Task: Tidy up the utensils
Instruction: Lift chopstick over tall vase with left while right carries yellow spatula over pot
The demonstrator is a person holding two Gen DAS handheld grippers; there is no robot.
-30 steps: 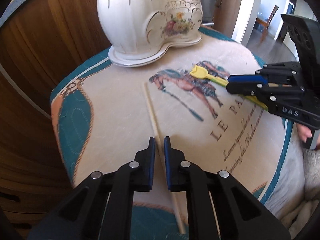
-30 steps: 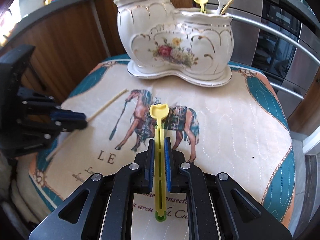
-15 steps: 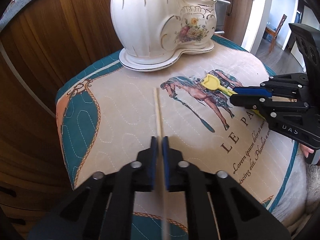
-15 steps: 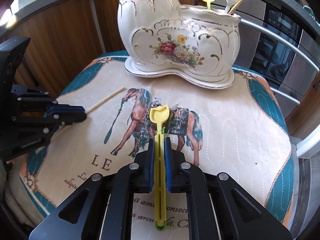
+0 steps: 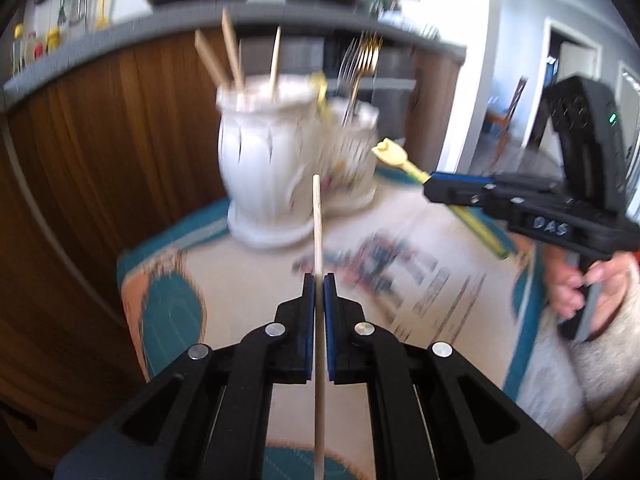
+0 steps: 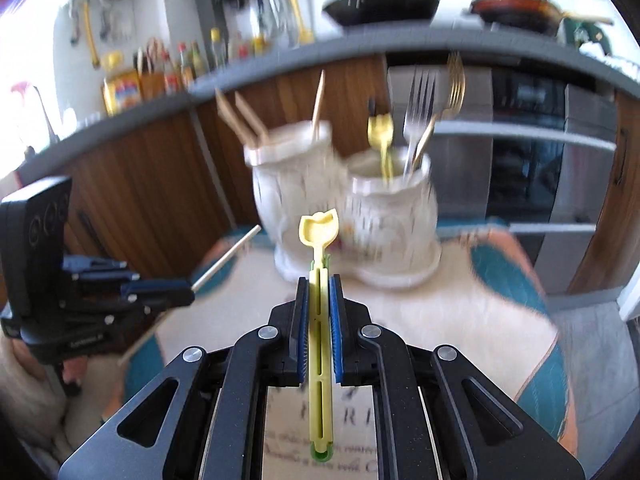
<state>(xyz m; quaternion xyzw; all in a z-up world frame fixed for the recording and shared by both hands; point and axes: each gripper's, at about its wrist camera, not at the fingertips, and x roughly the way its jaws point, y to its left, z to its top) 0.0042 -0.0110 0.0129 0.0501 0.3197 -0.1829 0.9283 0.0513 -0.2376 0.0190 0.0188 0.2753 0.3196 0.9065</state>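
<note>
My left gripper is shut on a wooden chopstick and holds it in the air, pointing at the white two-part ceramic holder. My right gripper is shut on a yellow plastic utensil, also lifted and aimed at the holder. The holder's left part has several wooden sticks. Its right part has forks and another yellow utensil. Each gripper shows in the other's view, the left and the right.
The holder stands at the back of a small table under a quilted cloth with a horse print. Wood cabinet panels rise close behind it. An oven front is at the right. A counter with pans runs above.
Both grippers have lifted off the cloth with their utensils and tilted up, so the holder's top and the counter behind it show. The view is blurred by the motion.
</note>
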